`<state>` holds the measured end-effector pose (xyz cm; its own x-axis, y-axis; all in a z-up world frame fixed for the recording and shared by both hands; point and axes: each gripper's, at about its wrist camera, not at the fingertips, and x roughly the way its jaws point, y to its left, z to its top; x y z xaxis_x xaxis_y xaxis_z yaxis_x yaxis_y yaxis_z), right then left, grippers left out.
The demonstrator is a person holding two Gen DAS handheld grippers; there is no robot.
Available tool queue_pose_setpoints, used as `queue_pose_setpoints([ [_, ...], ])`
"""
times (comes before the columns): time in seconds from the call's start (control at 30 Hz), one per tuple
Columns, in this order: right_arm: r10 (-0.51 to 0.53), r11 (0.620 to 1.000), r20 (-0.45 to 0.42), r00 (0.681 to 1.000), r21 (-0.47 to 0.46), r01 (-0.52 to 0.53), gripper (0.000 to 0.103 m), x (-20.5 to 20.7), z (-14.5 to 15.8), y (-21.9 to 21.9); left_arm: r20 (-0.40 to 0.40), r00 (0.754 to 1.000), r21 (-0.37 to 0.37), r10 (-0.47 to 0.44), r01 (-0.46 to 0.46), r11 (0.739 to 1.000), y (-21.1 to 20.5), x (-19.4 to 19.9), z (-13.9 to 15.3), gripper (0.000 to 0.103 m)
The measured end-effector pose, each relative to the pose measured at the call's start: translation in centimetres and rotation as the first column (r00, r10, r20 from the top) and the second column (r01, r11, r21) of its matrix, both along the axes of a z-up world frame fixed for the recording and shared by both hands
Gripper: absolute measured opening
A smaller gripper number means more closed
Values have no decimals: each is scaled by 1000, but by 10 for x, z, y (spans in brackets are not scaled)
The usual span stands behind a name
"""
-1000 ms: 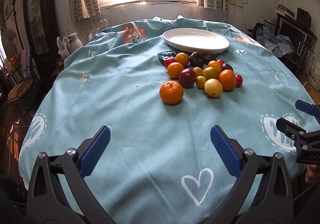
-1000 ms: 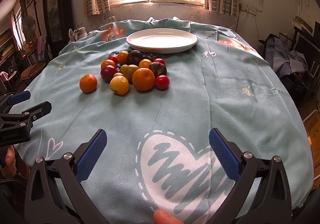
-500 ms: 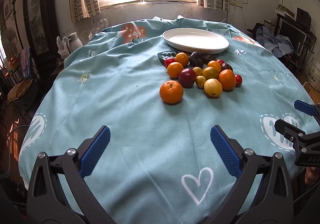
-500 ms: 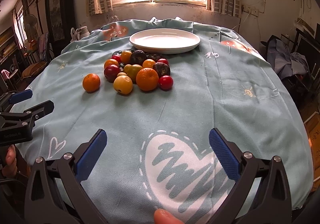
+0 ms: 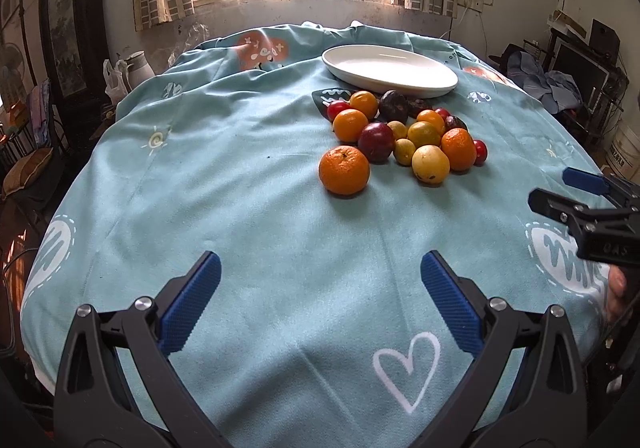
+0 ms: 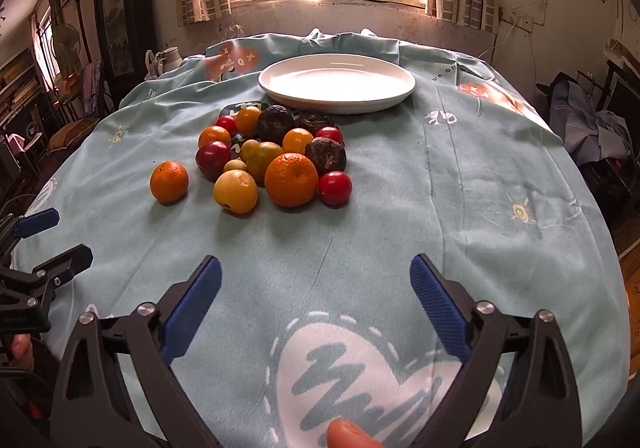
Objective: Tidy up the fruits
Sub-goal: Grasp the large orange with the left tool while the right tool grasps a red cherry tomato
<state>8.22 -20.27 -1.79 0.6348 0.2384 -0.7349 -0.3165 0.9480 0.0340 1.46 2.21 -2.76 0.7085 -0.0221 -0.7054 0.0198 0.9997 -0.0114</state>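
Fruits (image 6: 276, 156) lie well ahead of both gaping claws.

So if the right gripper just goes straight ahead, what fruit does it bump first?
Probably the big orange at the pile's near edge, right in line with the open right gripper. Only bare tablecloth lies before it, though depth is hard to judge.

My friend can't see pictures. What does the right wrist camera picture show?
A pile of fruit, oranges, red and yellow ones and some dark wrinkly ones, sits on a light blue tablecloth, with one orange a little apart on the left. Behind it is an empty white plate. The open right gripper hovers in front, holding nothing.
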Motion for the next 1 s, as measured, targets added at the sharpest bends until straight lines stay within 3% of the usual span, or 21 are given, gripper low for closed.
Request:
queue_pose_setpoints([
  [0.07, 25, 1000, -21, 999, -18, -25, 71, 20, -3, 2, 11, 999, -6, -34, 34, 999, 3, 4, 1, 98],
  [0.13, 55, 997, -42, 998, -52, -57, 62, 38, -8, 4, 17, 997, -3, -80, 80, 997, 6, 11, 2, 94],
  [0.27, 127, 984, -67, 990, -120, -134, 55, 63, -16, 7, 11, 982, -19, -186, 186, 982, 13, 30, 2, 83],
  [0.37, 156, 978, -87, 984, -127, -166, 48, 76, -21, 4, -10, 969, -26, -247, 246, 969, 12, 49, -3, 70],
  [0.47, 194, 970, -124, 973, -122, -209, 47, 83, -29, 5, -28, 956, -39, -291, 289, 956, 8, 67, -8, 63],
  [0.57, 217, 964, -133, 967, -124, -234, 47, 88, -34, 7, -43, 949, -38, -314, 312, 949, 4, 78, -14, 63],
  [0.7, 236, 960, -139, 962, -119, -253, 47, 93, -39, 9, -76, 946, -27, -315, 313, 949, 1, 94, -22, 62],
  [0.83, 259, 956, -135, 956, -107, -274, 47, 99, -41, 9, -112, 938, -46, -329, 326, 944, -1, 108, -30, 53],
  [1.0, 315, 941, -145, 938, -79, -329, 47, 104, -41, 5, -127, 929, -64, -347, 342, 938, 1, 123, -33, 52],
])
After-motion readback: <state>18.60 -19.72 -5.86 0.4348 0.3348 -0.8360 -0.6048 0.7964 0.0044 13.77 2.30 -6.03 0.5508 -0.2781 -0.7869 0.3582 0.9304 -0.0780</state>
